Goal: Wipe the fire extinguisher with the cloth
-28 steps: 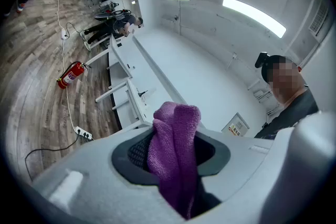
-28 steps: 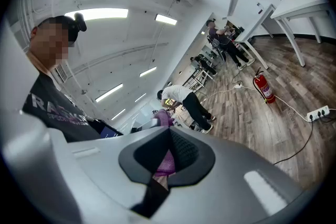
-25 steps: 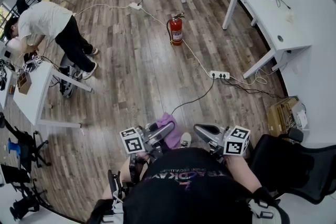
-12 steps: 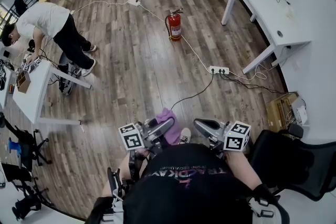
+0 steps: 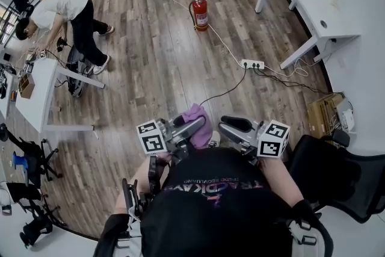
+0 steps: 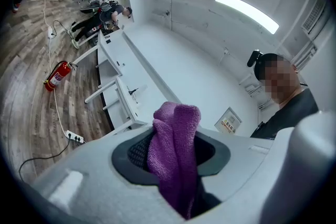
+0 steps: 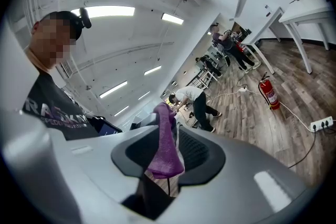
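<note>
The red fire extinguisher [image 5: 200, 12] stands on the wood floor far ahead, next to a white cable; it also shows small in the left gripper view [image 6: 56, 75] and the right gripper view [image 7: 270, 93]. My left gripper [image 5: 194, 124] is shut on a purple cloth [image 5: 198, 117], which bulges up out of its jaws [image 6: 174, 140]. My right gripper [image 5: 224, 126] sits close to the right of it, pointing at the cloth. Its jaws are opening; the cloth [image 7: 166, 140] hangs in the gap between them, and the pads do not press on it.
A power strip [image 5: 252, 63] and cables lie across the floor between me and the extinguisher. White desks [image 5: 304, 0] stand at the right, a black chair [image 5: 337, 174] beside me. A person [image 5: 63, 9] bends over a desk at the left.
The left gripper with the cloth has lifted a little. The right gripper has stayed where it was. The person at the left has bent further over the desk.
</note>
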Available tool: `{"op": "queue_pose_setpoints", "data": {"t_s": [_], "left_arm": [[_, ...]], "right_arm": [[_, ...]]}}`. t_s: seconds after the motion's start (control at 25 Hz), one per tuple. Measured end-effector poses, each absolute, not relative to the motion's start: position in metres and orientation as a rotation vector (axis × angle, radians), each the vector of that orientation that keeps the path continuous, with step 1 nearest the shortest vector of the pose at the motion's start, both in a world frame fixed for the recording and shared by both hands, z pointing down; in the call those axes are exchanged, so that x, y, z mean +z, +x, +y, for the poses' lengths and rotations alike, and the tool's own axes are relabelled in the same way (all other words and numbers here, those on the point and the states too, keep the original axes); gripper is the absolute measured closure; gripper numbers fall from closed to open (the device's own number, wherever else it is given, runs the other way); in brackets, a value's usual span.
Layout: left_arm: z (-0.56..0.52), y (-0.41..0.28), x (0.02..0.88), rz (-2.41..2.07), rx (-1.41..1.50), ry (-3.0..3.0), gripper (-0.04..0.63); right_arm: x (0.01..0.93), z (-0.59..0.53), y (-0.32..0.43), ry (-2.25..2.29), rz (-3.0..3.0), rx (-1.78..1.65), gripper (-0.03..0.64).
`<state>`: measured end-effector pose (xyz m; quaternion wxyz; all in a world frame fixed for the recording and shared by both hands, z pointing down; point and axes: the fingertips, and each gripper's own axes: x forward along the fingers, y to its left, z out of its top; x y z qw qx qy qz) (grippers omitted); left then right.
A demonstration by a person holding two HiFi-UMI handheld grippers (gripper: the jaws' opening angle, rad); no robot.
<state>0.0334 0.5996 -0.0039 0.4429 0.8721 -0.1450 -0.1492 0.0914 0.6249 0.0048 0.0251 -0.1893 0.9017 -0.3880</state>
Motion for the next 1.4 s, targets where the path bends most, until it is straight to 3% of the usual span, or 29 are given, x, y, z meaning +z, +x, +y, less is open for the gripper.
{"op": "queue_pose_setpoints", "data": {"t_s": [0.52,0.64,0.8,0.88,1.4], "left_arm": [[0.582,0.067,-0.039,-0.234,-0.383,2.235,0.456],[0.577,0.074,-0.040,-0.223,-0.326,2.274,0.455],[0.566,0.078,-0.039,-0.202,-0.280,2.300,0.446],[0.558,0.075,-0.038,-0.188,-0.291,2.294,0.439],[0.445,0.001,-0.009,-0.156,-0.385,2.233,0.421]], "right_arm": [[-0.007,0.613,0.061,-0.324,2.912,-1.186,0.385],[-0.006,0.610,0.054,-0.274,2.925,-1.204,0.401],[-0.009,0.601,0.053,-0.280,2.906,-1.195,0.505],[-0.011,0.593,0.057,-0.318,2.866,-1.188,0.525],[-0.004,0.481,0.064,-0.725,2.603,-1.187,0.545]]}}
